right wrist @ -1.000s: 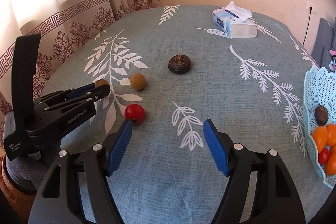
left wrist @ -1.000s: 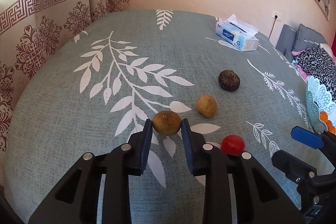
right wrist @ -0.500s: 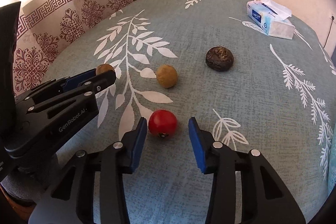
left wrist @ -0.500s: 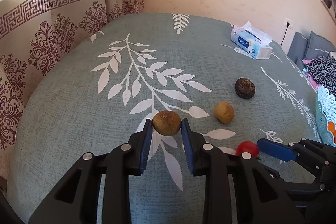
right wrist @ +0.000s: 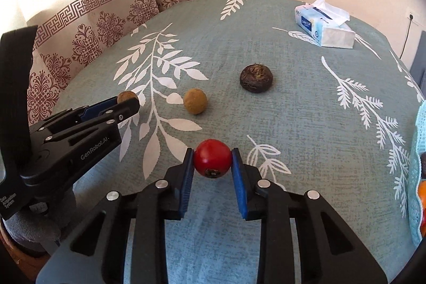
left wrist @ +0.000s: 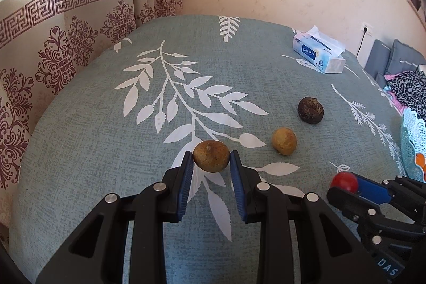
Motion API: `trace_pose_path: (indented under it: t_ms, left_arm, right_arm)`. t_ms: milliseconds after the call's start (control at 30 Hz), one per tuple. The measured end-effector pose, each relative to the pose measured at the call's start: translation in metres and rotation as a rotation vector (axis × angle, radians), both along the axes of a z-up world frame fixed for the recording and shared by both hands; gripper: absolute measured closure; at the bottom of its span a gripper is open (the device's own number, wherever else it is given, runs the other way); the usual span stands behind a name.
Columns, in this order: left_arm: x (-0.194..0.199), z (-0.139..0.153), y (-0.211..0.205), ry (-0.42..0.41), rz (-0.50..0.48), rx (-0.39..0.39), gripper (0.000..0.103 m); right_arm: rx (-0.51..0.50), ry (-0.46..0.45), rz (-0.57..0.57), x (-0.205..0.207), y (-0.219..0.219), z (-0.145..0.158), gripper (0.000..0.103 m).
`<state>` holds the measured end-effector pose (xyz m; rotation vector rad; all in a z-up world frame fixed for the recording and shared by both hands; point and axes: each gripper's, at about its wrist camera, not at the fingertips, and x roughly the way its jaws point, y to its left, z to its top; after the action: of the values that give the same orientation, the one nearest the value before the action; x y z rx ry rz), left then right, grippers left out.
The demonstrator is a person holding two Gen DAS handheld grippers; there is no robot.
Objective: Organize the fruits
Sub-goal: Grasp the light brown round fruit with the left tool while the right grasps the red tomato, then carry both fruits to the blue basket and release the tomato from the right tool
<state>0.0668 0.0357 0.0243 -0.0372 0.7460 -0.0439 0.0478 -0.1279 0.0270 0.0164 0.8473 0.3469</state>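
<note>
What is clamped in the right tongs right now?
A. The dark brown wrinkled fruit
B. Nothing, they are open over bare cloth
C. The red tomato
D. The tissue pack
C. In the right wrist view the right tongs have both blue pads pressed against the red tomato, while the dark brown wrinkled fruit and the tissue pack sit untouched farther back on the table.

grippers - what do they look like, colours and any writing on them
Both are black plastic clamp-style tools with two fingers, blue ribbed pads on the inner faces and round silver rivets. The left gripper has "GenRobot.AI" in pale lettering on its side and a white-text label on its upright rear. The right gripper matches; no cables or sleeves show.
</note>
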Motion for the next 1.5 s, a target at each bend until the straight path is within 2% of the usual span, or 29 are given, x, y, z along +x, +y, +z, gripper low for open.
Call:
trace_pose_path:
  t_ms: [533, 1067, 1133, 1200, 1500]
  left_arm:
    - [-0.012, 0.009, -0.012, -0.011, -0.008, -0.001, 0.074]
    - [-0.026, 0.033, -0.081, -0.048, -0.134, 0.039, 0.074]
    - [-0.026, 0.036, -0.092, -0.051, -0.155, 0.042, 0.074]
    - [-0.028, 0.039, -0.104, -0.057, -0.179, 0.046, 0.074]
    - [-0.031, 0.049, -0.167, -0.073, -0.303, 0.049, 0.074]
  right_arm:
    - [0.028, -0.106, -0.273, -0.038, -0.113, 0.034, 0.074]
    - [0.077, -0.126, -0.510, -0.077, -0.218, 0.032, 0.074]
    - [0.083, -0.129, -0.526, -0.080, -0.225, 0.031, 0.067]
    - [0.096, -0.145, -0.551, -0.084, -0.233, 0.033, 0.047]
    - [0.135, -0.195, -0.653, -0.097, -0.264, 0.045, 0.046]
